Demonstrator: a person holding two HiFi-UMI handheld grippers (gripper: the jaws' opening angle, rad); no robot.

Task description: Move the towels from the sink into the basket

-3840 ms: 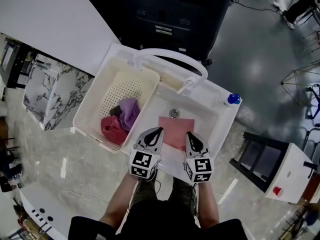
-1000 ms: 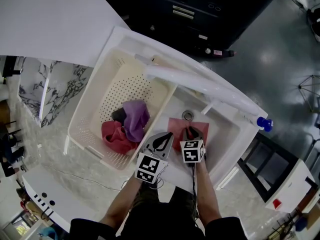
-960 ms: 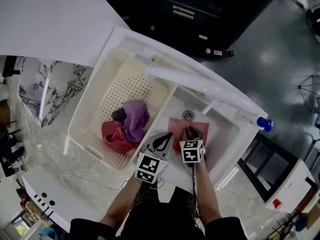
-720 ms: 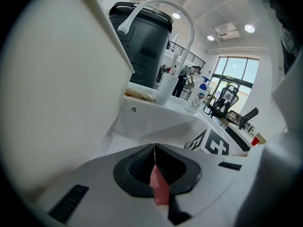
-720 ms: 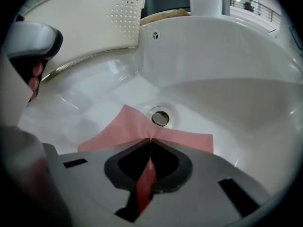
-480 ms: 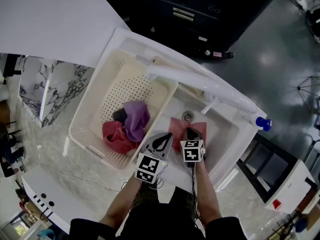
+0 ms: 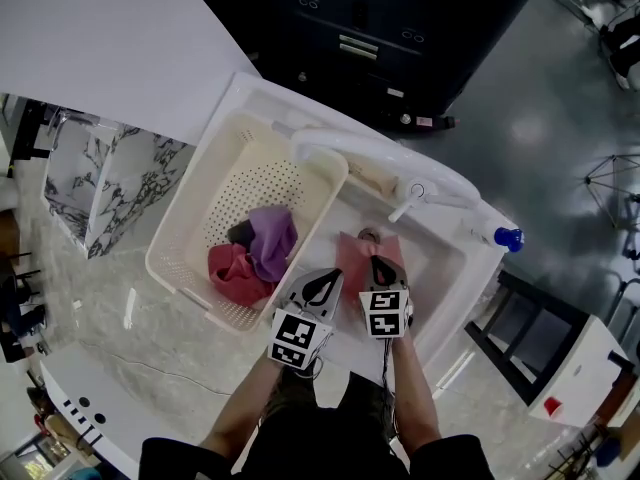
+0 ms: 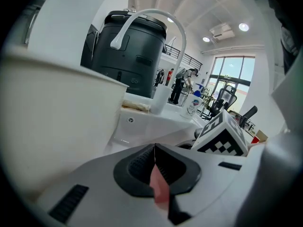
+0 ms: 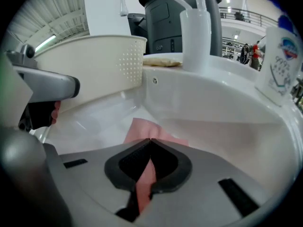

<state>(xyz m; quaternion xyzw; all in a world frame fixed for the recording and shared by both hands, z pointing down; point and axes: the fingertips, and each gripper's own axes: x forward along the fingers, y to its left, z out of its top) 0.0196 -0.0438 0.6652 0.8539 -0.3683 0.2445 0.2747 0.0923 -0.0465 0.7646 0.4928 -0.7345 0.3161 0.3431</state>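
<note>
Pink towel (image 7: pixel 353 256) lengthwise toward drain (image 7: pixel 368 234), near edge clenched in left tool (image 7: pixel 324 282) and right tool (image 7: pixel 381 268)

Lab hall: freestanding sink (image 7: pixel 435 260), office chairs (image 8: pixel 228 97).

no legible text, blue logo on the bottle (image 9: pixel 282 60) too blurred to read

Grey left gripper (image 7: pixel 326 276), matching right gripper (image 7: pixel 378 264), black-and-white marker cubes (image 7: pixel 296 336), dark sleeves (image 7: pixel 175 455), olive trousers (image 7: pixel 290 396)
</note>
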